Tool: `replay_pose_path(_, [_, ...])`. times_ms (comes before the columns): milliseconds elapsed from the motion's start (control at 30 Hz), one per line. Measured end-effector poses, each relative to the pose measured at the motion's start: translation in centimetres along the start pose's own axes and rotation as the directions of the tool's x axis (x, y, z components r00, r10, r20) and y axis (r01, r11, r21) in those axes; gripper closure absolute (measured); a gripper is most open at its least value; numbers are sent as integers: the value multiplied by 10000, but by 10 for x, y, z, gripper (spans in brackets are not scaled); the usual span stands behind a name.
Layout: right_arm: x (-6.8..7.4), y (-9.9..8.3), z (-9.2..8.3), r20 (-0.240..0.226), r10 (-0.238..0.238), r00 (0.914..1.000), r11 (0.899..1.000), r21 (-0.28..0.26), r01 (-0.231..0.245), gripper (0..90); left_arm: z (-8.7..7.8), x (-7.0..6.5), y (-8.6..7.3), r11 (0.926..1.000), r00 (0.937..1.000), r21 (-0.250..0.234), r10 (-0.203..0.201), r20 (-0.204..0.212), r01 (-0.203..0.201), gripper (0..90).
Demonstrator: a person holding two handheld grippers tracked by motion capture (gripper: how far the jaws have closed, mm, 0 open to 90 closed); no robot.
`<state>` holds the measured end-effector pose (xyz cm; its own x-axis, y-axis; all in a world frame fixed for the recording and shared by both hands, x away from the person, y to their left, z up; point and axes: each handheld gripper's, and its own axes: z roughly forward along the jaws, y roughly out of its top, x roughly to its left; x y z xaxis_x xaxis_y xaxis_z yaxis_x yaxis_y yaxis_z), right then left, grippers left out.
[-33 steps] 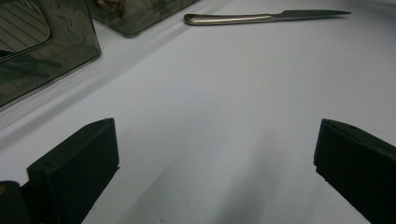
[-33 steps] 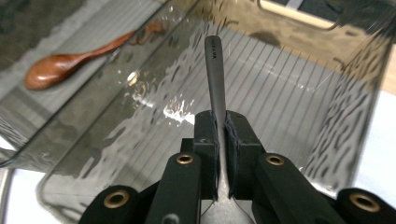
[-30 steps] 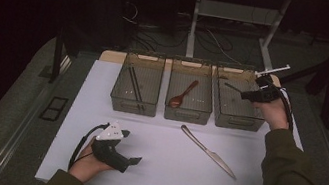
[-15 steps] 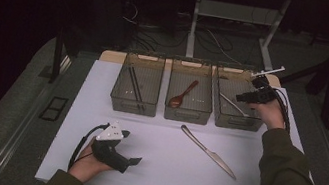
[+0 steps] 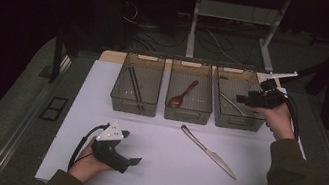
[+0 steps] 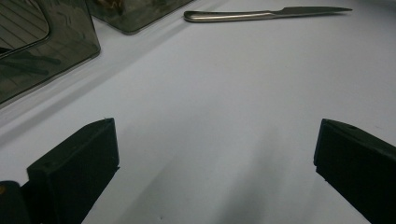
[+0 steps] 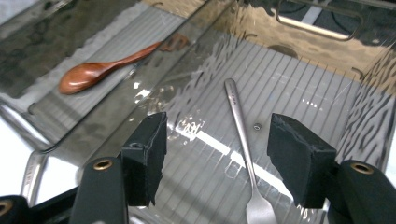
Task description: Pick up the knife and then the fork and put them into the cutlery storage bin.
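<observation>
My right gripper hovers over the right-hand clear bin. Its jaws have just been opening and stand apart in the right gripper view, gripping nothing. A metal fork lies loose on the bin's ribbed floor below them, seen also from above. A table knife lies on the white table in front of the bins, and at the top of the left gripper view. My left gripper rests on the table near the front left, jaws wide apart and empty.
The middle bin holds a wooden spoon, which is also in the right gripper view. The left bin holds dark chopsticks. The three bins stand in a row at the table's back.
The right gripper's jaws went from shut to apart, and the fork now lies free on the floor of the right bin. That hand shifted slightly. The left gripper stayed put.
</observation>
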<state>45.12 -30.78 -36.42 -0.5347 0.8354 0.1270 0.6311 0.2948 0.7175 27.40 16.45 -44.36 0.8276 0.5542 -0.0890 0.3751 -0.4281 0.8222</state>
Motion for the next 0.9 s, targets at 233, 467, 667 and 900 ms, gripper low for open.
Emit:
replay_pose_path(233, [15,-7,-20,-163,-302,9994,9986,-446,294,363,-2,1,0,10000,10000,-80,8,-50,-8,0])
replay_pose_path(467, [30,-18,-34,-661,-485,9966,9968,-660,441,363,-3,0,0,9999,10000,-153,26,-37,-26,0])
replay_pose_path(667, [41,-28,-41,-1050,-569,9928,9959,-766,490,365,-4,0,0,9999,10000,-166,44,-46,-45,0])
replay_pose_path(900, [53,-40,-41,-1338,-751,9882,9959,-608,674,372,-4,0,0,9998,10000,-156,79,-35,-79,0])
